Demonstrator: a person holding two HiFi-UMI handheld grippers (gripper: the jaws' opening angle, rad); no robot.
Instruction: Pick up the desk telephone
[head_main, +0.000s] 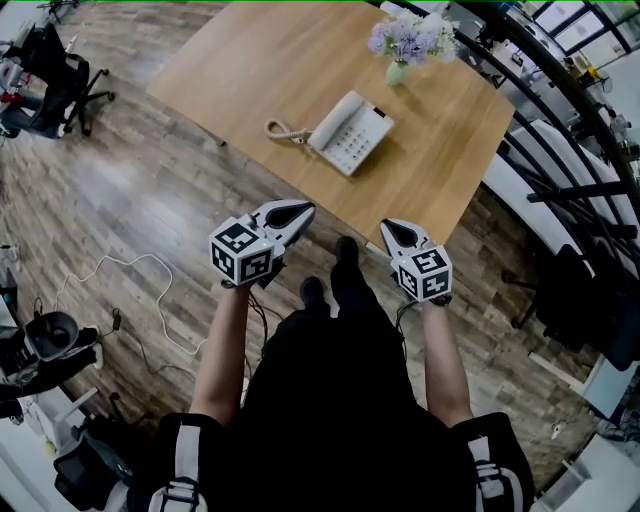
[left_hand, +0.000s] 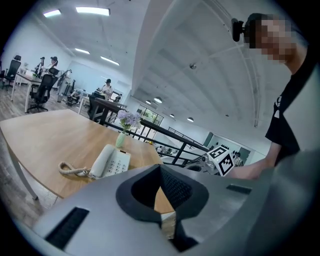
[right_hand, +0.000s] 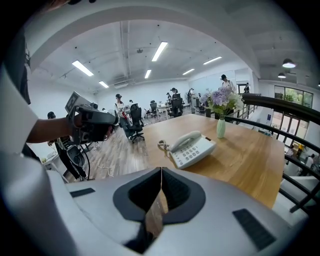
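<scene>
My left hand-held gripper (head_main: 296, 212) and right hand-held gripper (head_main: 392, 230), both clenched on nothing.
Head view: both are held over the wood floor (head_main: 150, 190), near the desk (head_main: 250, 70) edge; the white desk telephone (head_main: 350, 132) lies mid-desk, handset cradled, coiled cord (head_main: 285, 131) at its left, vase (head_main: 398, 72) of lilac flowers (head_main: 410, 38) beyond. Left gripper view: my jaws meet, nothing between them; telephone ahead, to the left. Right gripper view: jaws together likewise; telephone straight ahead, well apart from them, vase behind it.
</scene>
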